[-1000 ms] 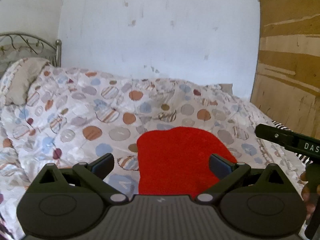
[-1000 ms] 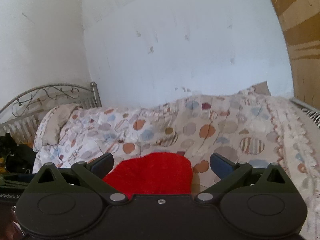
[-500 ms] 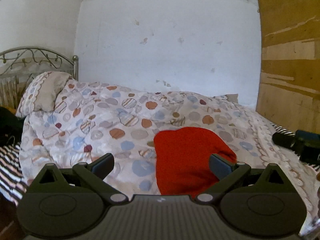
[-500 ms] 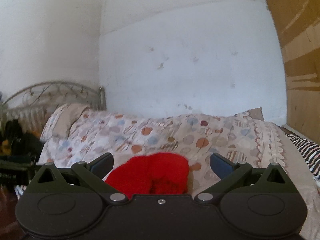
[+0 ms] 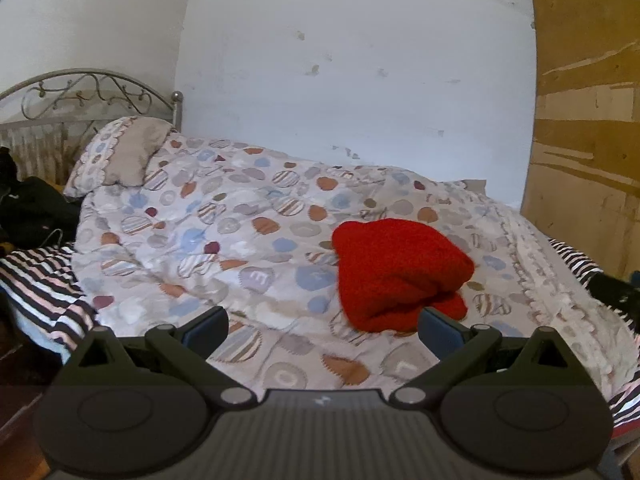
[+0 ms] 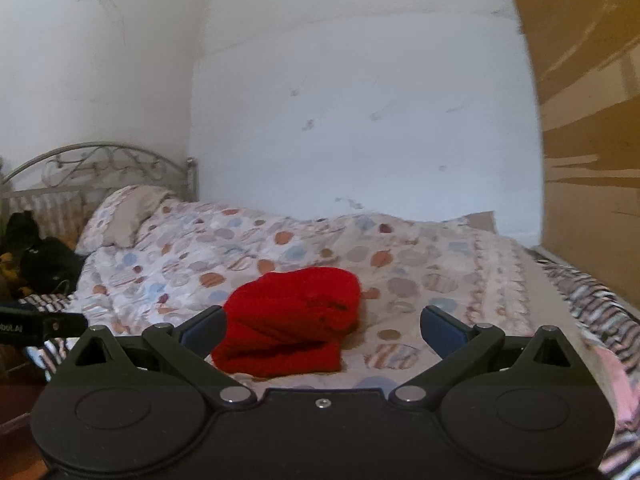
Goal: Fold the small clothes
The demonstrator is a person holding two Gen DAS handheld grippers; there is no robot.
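A: Left wrist view?
B: Left tongs [image 5: 322,326] spread, holding nothing. The fuzzy red garment [image 5: 398,270] lies folded on the spotted duvet [image 5: 224,232], beyond them to the right; a dark blurred shape far right is unreadable.
A: Right wrist view?
B: Right tongs [image 6: 322,326] spread too; garment [image 6: 292,318] near left, its near edge hidden behind them.

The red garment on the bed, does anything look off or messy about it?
Slightly. The red garment lies folded on the dotted duvet, but the layers do not line up: the top layer bulges and overhangs the lower one. Both tongs are open and clear of it. No visible damage.
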